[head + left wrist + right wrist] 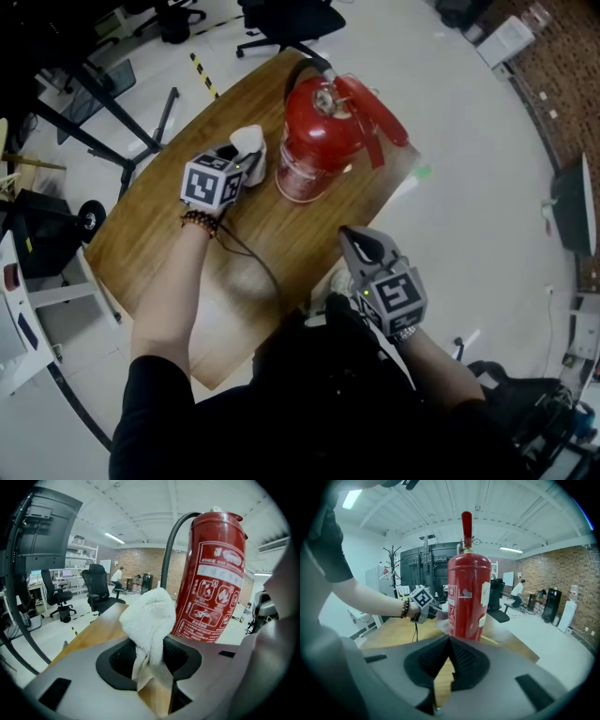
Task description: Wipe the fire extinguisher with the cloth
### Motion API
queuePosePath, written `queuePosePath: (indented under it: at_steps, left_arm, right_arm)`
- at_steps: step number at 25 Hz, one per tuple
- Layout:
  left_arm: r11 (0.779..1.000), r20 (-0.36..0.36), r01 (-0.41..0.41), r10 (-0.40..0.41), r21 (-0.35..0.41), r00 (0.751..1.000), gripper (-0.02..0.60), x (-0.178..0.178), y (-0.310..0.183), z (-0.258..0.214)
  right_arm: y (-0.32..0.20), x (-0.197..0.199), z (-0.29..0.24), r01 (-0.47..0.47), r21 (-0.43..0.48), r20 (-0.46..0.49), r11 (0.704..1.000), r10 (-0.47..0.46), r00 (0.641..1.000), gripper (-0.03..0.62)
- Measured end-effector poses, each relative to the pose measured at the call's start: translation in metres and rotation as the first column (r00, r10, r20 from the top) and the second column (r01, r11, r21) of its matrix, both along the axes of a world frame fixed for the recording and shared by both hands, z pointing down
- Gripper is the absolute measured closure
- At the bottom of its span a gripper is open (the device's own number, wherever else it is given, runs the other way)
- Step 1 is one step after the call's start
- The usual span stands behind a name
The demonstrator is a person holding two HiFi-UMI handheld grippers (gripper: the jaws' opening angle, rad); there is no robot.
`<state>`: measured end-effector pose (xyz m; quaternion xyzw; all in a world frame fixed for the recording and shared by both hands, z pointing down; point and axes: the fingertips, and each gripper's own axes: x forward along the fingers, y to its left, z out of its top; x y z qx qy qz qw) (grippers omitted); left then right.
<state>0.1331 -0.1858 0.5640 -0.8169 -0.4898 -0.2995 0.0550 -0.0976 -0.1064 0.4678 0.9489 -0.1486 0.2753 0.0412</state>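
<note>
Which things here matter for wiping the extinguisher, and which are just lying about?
Job: fire extinguisher; white cloth; left gripper, jaws shut on it; wooden table.
Lying about: right gripper, shut and empty; office chair; striped floor tape.

floor [450,122]: pale, glossy | wall [562,569]: brick | table [169,234]: wooden | office chair [101,590]: black

On brown wooden worktop [169,234], toward far edge: red cylindrical metal fire extinguisher [319,131], upright. Just left of it: left tongs [242,164], white terry cloth [248,141] between their jaws, just beside the cylinder. At near edge, well apart: right tongs [354,242].
</note>
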Motion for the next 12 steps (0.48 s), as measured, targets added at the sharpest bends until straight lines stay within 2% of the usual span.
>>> queuePosePath:
  at_steps: [6, 12]
  left_arm:
    - [0.999, -0.055, 0.023, -0.025, -0.037, 0.998, 0.437, -0.026, -0.012, -0.052]
    - [0.996, -0.108, 0.066, -0.072, -0.053, 0.992, 0.437, -0.064, -0.019, -0.098]
  right_arm:
    - [0.014, -0.005, -0.02, -0.006, 0.008, -0.052, 1.0, 0.006, 0.999, 0.576]
    - [0.03, -0.014, -0.037, 0.047, 0.042, -0.117, 0.998, -0.042, 0.992, 0.575]
